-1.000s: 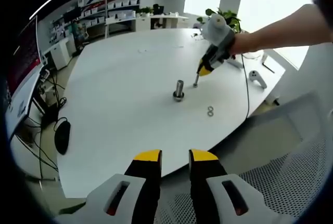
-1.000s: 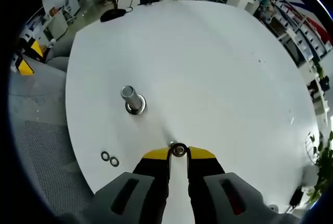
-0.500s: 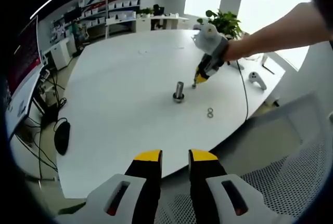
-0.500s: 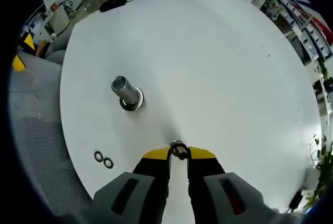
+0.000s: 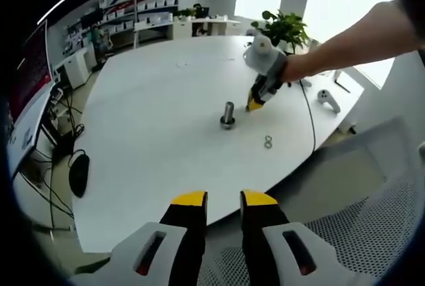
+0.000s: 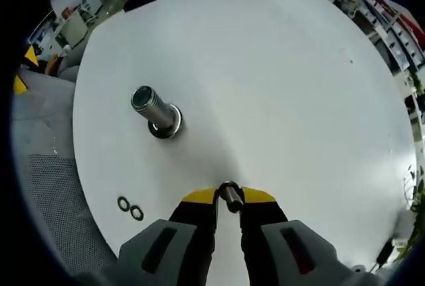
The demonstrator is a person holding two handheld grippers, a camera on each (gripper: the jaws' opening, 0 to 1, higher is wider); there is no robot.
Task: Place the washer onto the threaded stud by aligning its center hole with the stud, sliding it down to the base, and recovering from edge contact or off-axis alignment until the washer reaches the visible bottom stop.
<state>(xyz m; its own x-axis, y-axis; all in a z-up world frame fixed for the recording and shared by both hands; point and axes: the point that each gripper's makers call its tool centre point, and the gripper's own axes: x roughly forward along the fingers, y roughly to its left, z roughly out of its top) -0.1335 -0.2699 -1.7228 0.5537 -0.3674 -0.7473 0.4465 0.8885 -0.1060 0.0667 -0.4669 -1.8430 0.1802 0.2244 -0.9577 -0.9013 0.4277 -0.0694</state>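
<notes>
A metal threaded stud (image 5: 228,115) (image 6: 154,110) stands upright on its round base on the white table (image 5: 153,100). My right gripper (image 6: 229,200) is shut on a small steel washer (image 6: 230,195), held above the table to the right of the stud and short of it. In the left gripper view the right gripper (image 5: 252,107) hangs tip-down just right of the stud, held by a person's arm. My left gripper (image 5: 224,201) stays back beyond the table's near edge, jaws a little apart with nothing between them.
Two spare washers (image 5: 268,143) (image 6: 129,208) lie side by side near the table edge. A black mouse (image 5: 79,173) sits on a lower desk at left. A white controller (image 5: 329,100) and cable lie far right. A mesh chair (image 5: 372,233) stands below the table edge.
My right gripper has carried the washer closer to the stud, which now looks bigger and nearer in the right gripper view. The left gripper has held still.
</notes>
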